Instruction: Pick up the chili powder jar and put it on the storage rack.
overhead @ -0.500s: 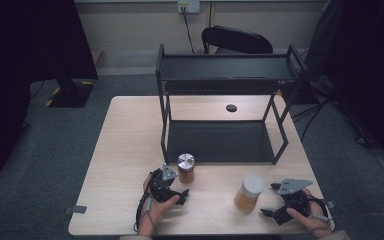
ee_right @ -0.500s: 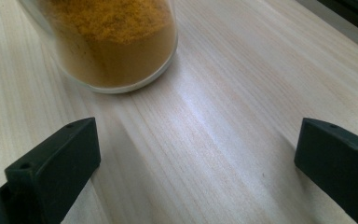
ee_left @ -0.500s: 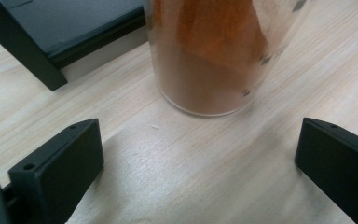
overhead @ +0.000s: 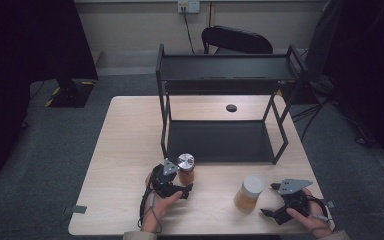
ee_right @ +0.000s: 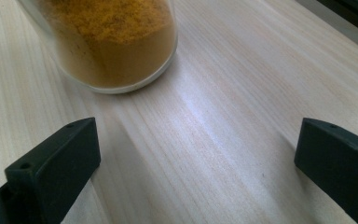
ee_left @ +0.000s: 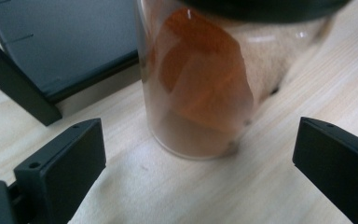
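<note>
While left tongs [ee_left: 196,186] gape, jar [ee_left: 200,88] stands just beyond.

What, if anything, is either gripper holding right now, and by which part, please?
Nothing is held. The left gripper is open just short of the jar with the metal lid, and the right gripper is open near the jar of yellow powder, touching neither.
</note>
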The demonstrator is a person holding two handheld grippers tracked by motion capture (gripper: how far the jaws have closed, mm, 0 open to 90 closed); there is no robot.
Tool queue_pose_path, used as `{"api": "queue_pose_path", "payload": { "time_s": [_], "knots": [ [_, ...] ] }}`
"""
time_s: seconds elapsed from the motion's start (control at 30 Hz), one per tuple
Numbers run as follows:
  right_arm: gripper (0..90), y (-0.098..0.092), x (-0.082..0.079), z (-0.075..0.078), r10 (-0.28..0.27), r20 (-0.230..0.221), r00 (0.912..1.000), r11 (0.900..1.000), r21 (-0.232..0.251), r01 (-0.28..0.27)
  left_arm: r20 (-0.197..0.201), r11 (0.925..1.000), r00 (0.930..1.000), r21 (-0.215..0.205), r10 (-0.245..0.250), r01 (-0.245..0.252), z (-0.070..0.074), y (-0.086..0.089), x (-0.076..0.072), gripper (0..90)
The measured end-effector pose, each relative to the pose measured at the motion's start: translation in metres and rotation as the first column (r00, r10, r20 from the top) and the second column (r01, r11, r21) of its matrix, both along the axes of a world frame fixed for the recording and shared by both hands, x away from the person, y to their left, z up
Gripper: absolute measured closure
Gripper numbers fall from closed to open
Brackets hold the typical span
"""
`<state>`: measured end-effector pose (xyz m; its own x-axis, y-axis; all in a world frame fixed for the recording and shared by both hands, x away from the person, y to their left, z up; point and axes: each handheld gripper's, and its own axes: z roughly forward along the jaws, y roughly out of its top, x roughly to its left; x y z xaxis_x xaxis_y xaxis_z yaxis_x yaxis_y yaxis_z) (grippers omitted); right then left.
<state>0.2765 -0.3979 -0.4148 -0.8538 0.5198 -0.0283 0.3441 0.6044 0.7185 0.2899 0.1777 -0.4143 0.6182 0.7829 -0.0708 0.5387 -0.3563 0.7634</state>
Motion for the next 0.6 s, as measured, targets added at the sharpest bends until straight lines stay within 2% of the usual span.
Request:
{"api": "queue_pose_path", "payload": {
  "time_s": [0.27,0.47,0.5,0.6],
  "knots": [
    [0.0,0.0,0.0,0.0,0.0,0.0,1.0,1.0,0.0,0.0,0.021,0.9992,0.9995,-0.034,0.022,-0.022,-0.004,-0.002,0.005,8.6],
    [0.0,0.0,0.0,0.0,0.0,0.0,1.0,1.0,0.0,0.0,0.019,0.9978,0.9998,-0.066,0.009,-0.007,-0.008,0.0,0.011,14.1],
    [0.0,0.0,0.0,0.0,0.0,0.0,1.0,1.0,0.0,0.0,0.022,0.997,0.9997,-0.077,0.004,-0.002,-0.01,0.0,0.012,18.3],
    [0.0,0.0,0.0,0.0,0.0,0.0,1.0,1.0,0.0,0.0,0.023,0.9966,0.9997,-0.081,-0.011,0.013,-0.011,0.001,0.014,20.8]
  ]
}}
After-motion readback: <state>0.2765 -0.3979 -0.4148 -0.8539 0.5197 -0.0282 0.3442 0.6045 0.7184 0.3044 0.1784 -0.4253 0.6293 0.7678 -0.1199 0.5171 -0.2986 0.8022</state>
